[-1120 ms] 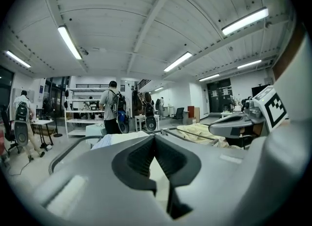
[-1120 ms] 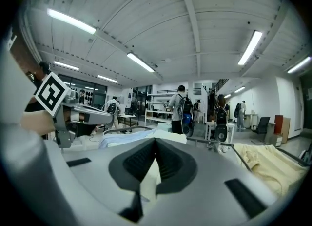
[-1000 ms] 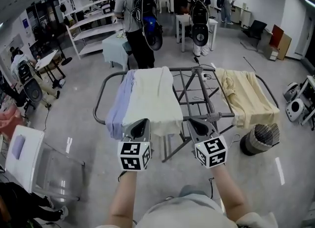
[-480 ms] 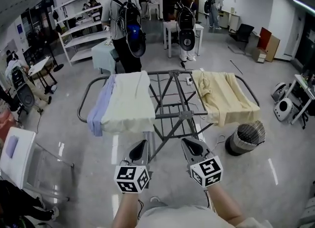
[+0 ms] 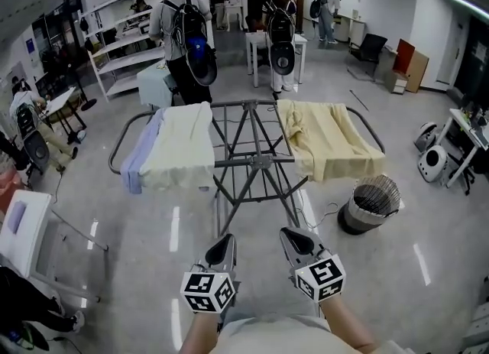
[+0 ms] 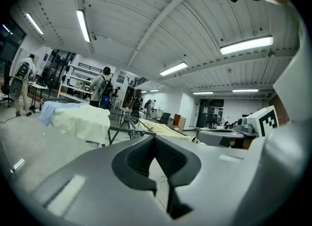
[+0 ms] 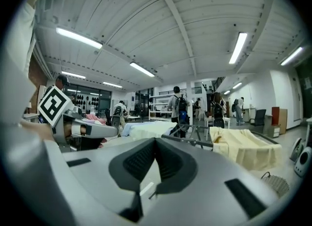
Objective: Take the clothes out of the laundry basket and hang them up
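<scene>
Clothes are all on the folding drying rack [image 5: 252, 163], mid-floor. Left wing: cream garment [image 5: 183, 148] draped across the rails, with a lavender garment [image 5: 142, 160] just beside it at the outer edge, the two touching. Right wing: pale yellow garment [image 5: 330, 140] draped over, hem hanging past the near rail. Round wire laundry basket [image 5: 368, 203] stands on the floor near the rack's right wing, close under the yellow garment's corner; contents not readable. Low in the head view, left gripper [image 5: 226, 240] and right gripper [image 5: 288, 233] sit side by side, apart from the rack, both pointing toward it. Jaws of each are pressed together, nothing between them. Behind the rack: person with a backpack [image 5: 182, 35], white table [image 5: 269, 39], shelving unit [image 5: 122, 43].
</scene>
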`<state>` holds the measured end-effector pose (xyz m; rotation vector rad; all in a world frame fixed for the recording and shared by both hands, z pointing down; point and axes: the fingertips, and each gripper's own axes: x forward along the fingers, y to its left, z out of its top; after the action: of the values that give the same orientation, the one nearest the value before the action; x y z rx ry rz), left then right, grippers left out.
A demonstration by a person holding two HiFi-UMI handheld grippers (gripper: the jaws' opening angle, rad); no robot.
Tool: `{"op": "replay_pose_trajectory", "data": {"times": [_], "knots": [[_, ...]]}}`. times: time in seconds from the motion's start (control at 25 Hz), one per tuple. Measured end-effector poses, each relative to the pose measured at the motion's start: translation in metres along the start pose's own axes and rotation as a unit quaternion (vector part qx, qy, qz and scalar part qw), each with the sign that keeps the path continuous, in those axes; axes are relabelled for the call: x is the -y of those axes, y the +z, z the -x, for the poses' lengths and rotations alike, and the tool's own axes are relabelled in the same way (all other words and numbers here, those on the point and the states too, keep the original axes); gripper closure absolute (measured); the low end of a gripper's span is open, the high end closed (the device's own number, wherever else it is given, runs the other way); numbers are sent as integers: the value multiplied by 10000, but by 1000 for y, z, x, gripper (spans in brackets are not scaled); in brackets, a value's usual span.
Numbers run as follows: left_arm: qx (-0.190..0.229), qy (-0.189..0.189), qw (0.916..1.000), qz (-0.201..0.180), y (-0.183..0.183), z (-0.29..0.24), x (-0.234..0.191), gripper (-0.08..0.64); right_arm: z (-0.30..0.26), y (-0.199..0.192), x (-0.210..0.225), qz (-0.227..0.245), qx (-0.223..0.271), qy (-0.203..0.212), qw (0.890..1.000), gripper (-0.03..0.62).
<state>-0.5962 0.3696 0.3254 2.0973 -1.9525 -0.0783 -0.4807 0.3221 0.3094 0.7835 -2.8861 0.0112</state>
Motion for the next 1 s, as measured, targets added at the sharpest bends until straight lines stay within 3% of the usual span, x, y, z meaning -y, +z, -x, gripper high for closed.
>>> {"op": "replay_pose_trajectory", "data": {"times": [0.4, 1.0], "knots": [[36, -96, 9998, -171, -2, 10, 36, 549, 33, 3, -3, -11, 223, 73, 9997, 592], [-63, -223, 9996, -169, -8, -1, 49, 549, 36, 0, 6, -93, 309, 129, 9994, 592]]}}
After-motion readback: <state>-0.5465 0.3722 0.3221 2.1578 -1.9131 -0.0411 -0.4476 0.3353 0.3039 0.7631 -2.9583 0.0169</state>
